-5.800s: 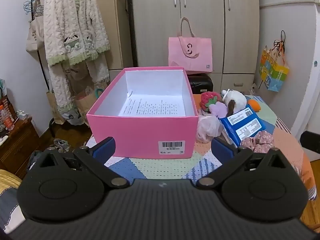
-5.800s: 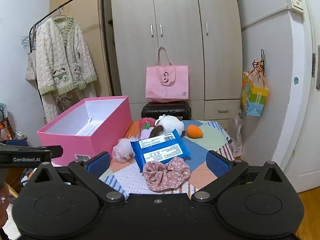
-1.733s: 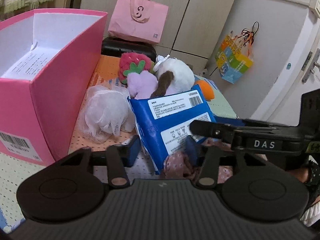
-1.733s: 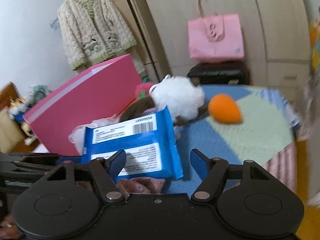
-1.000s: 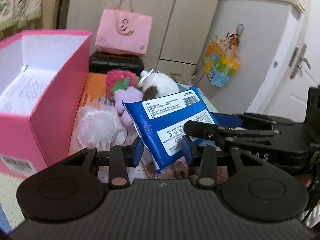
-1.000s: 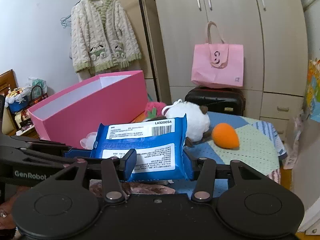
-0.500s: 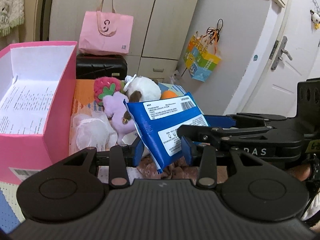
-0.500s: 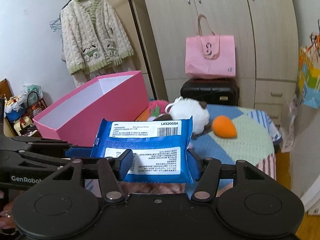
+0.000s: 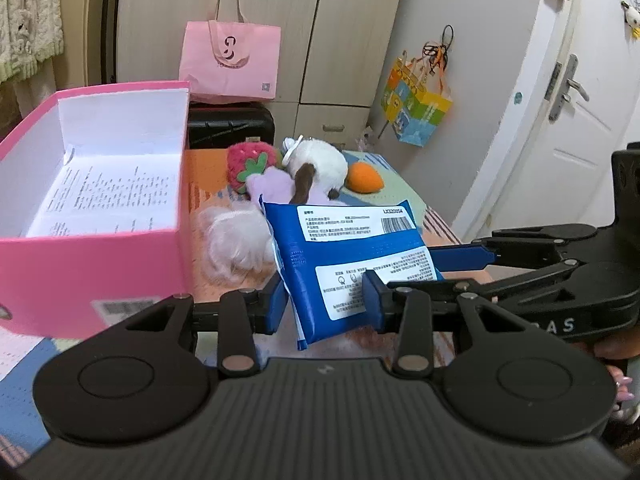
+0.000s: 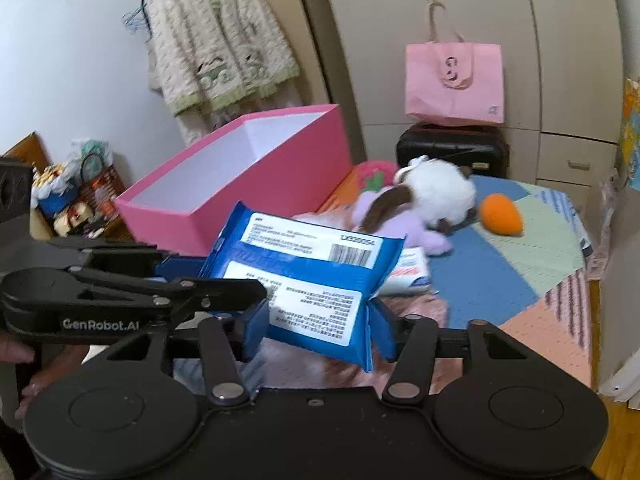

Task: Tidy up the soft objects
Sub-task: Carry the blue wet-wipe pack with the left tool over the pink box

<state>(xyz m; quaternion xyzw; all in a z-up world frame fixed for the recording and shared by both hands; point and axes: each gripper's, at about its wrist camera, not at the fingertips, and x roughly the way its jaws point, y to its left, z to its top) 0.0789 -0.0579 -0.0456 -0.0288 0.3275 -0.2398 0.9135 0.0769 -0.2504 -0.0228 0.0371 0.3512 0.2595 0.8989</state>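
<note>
Holding blue pack (image 9: pixel 352 256) up in air, both grippers at once. Far left: pink box (image 9: pixel 92 264), open top, paper inside. Next: left gripper (image 9: pixel 325 300), fingers squeezed on pack's near left end. Pack sits between, tilted, above table (image 10: pixel 520 264), close to box. Right gripper (image 10: pixel 318 330) pinches other end. Pack looks light, squishy, shiny wrap maybe slippery. Best grab spots: two short ends, deep bite. Behind: fluffy toys (image 9: pixel 316 164), orange ball (image 9: pixel 364 177), still on table.
</note>
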